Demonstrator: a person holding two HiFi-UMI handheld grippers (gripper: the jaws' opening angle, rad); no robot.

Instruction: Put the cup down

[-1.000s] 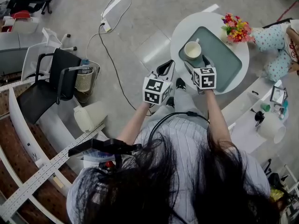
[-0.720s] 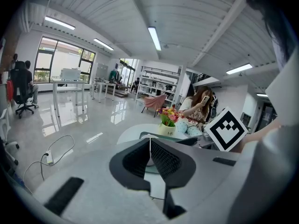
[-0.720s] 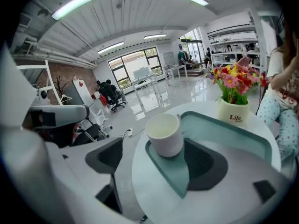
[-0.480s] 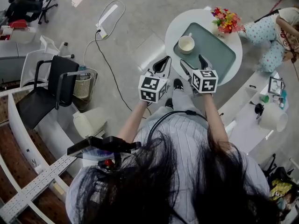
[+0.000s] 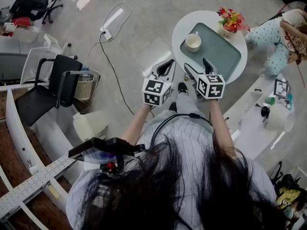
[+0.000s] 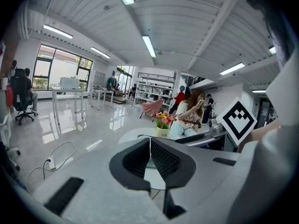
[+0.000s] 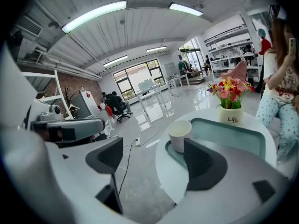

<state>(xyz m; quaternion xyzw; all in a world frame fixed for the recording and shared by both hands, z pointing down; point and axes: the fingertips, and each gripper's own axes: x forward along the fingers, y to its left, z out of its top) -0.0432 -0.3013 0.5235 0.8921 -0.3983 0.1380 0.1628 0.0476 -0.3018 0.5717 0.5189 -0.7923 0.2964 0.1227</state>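
A cream cup [image 5: 193,42] [image 7: 180,135] stands upright at the near-left corner of a grey-green tray [image 5: 218,54] [image 7: 233,134] on a round white table [image 5: 181,30] [image 7: 168,171]. My right gripper [image 5: 197,68] [image 7: 154,160] hangs open and empty short of the table edge, with the cup apart from it, beyond its right jaw. My left gripper [image 5: 164,68] [image 6: 150,160] is shut with nothing between its jaws, held over the floor left of the table.
A small pot of flowers [image 5: 230,20] [image 7: 230,101] stands at the far side of the table. A seated person [image 5: 280,37] is just right of it. A black chair [image 5: 45,87], a wire basket [image 5: 86,85] and a floor cable [image 5: 115,71] lie left. Desks curve round me.
Both grippers have drawn back from the table, which now lies farther ahead. The right gripper, close behind the cup a second ago, stands well clear of it. The cup stays on the tray.
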